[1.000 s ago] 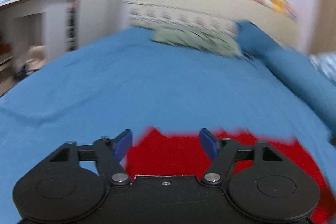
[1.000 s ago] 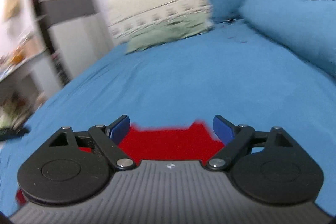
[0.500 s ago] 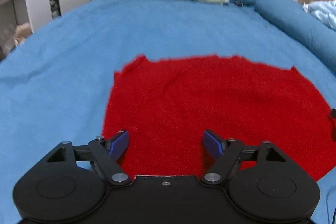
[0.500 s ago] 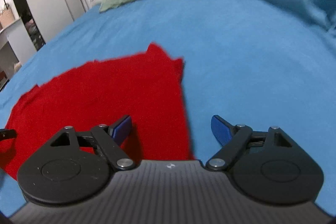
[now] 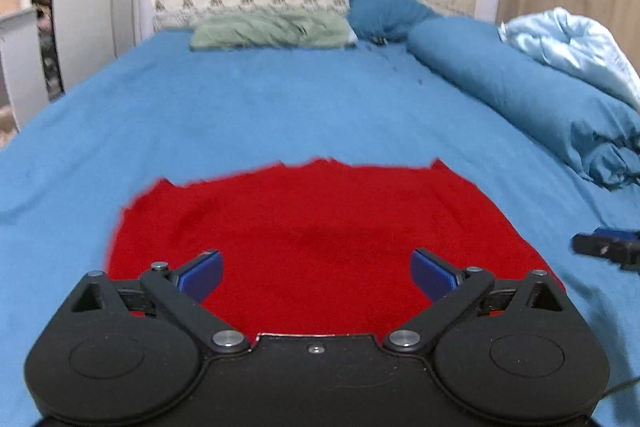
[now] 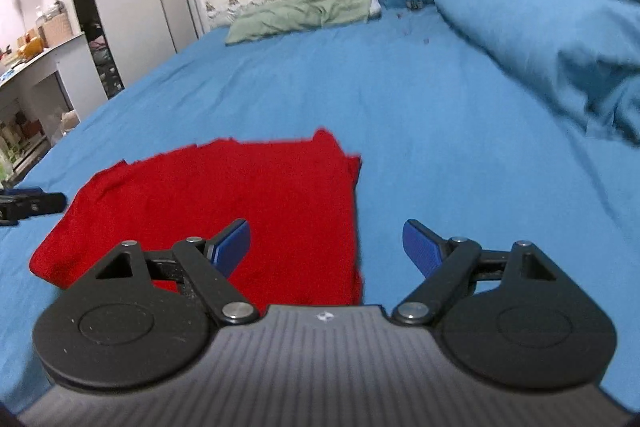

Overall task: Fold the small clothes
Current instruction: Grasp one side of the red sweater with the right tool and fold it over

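Left gripper (image 5: 316, 275): fingers spread wide, holding nothing.
Right gripper (image 6: 326, 245): fingers spread wide, holding nothing.
Red garment (image 5: 320, 227): lay flat on the blue bed (image 5: 280, 107).

Low wrist views, shared red cloth (image 5: 320, 227)

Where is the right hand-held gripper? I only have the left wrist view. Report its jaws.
Observer: The right hand-held gripper is open and holds nothing.
Operator: Give me its position over the garment.
Observer: It straddles the red garment at its right edge, with one finger over red and the other over the blue sheet.
Operator: Check that edge's far corner.
Observer: The cloth looks doubled there, with a second layer peeking out along the edge.
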